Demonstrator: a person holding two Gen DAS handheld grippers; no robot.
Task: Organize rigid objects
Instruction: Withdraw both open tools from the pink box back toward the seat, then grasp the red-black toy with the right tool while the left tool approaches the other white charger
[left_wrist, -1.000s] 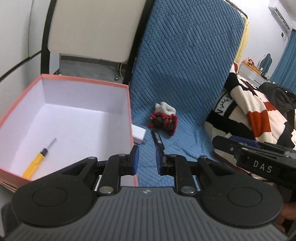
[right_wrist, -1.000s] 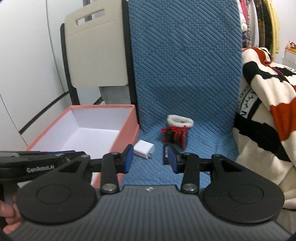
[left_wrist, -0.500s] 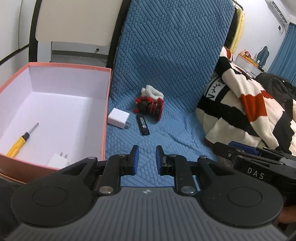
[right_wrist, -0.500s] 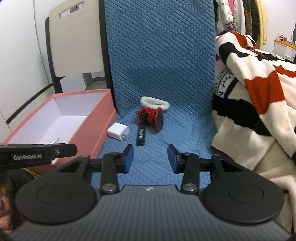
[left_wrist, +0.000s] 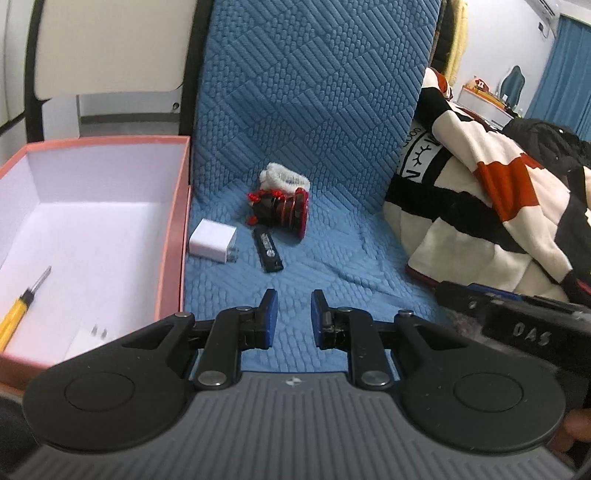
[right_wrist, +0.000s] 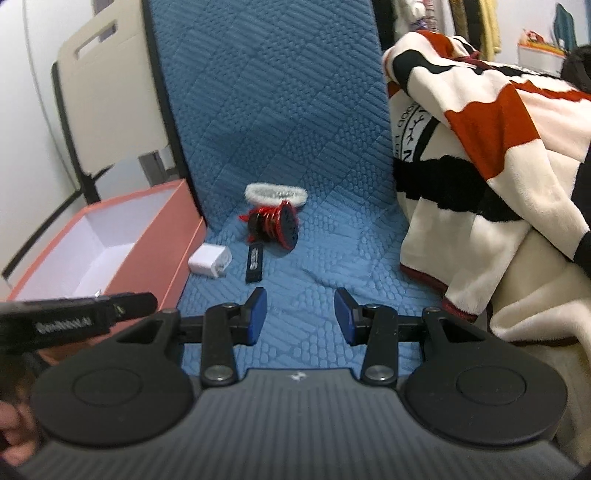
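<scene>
Both grippers have dropped closer; left gripper and right gripper gape empty, black stick just ahead.

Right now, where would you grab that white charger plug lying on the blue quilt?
I'd take the white charger plug across its flat sides, coming from above with the tongs. It lies flat, prongs pointing right toward the black stick, and the pink box sits close on its left.

I see a pink box with white inside, a yellow screwdriver, a white charger, and a blue quilted cover.
</scene>
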